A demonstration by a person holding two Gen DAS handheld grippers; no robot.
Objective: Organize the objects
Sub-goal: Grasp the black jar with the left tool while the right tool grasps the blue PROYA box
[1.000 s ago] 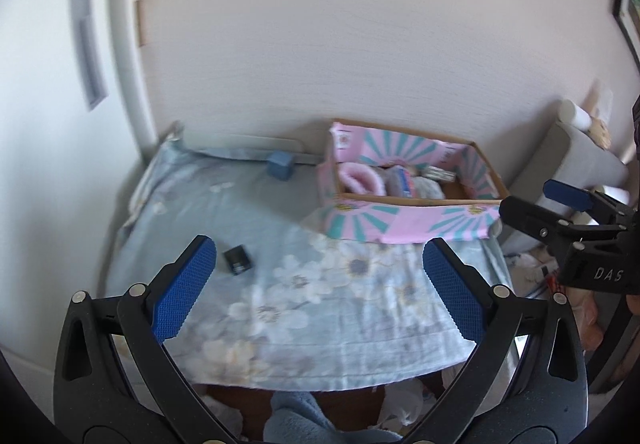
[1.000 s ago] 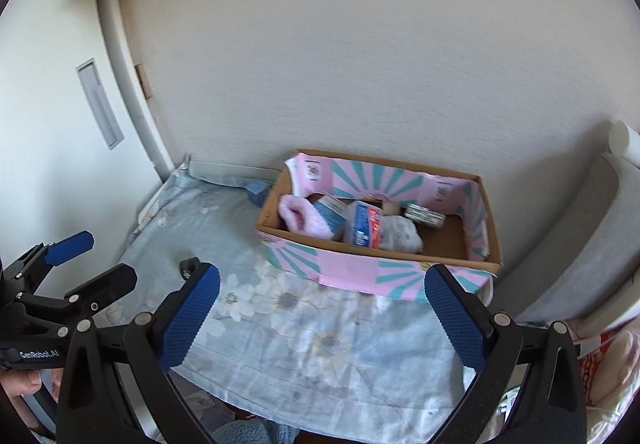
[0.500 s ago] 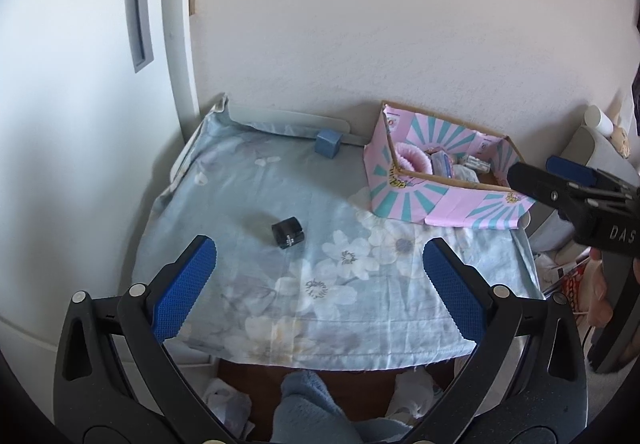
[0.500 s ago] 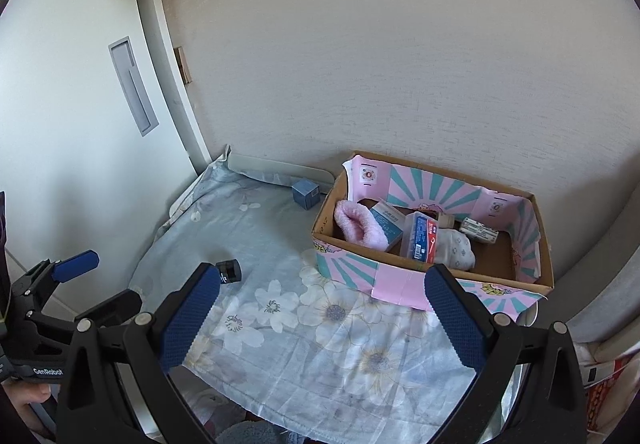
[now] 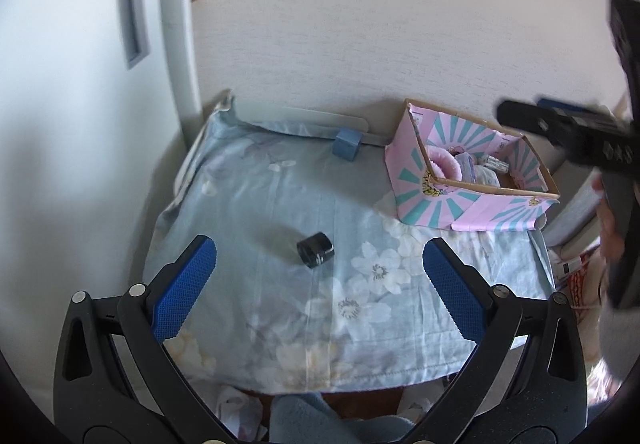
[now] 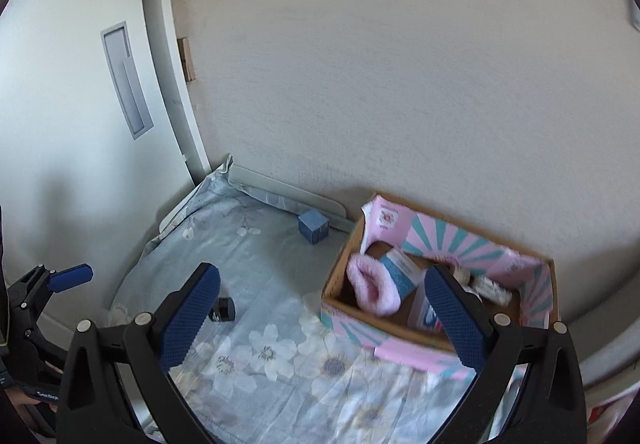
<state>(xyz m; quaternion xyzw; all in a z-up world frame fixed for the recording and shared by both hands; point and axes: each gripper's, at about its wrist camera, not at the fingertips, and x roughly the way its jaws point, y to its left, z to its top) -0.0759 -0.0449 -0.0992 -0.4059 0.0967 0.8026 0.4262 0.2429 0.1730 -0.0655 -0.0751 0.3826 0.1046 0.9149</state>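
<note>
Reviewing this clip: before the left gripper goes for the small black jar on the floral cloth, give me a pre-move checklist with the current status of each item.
1. Left gripper open and holding nothing: ok.
2. Small black jar lies free on the floral cloth, nothing touching it: ok.
3. Jar roughly centred ahead between the left fingers: ok.
4. Right gripper open, holding nothing, away from the jar: ok.
5. Pink box open on top, with room left beside the pink fuzzy item: ok.
6. Whether the jar's lid is tight: cannot tell.
</note>
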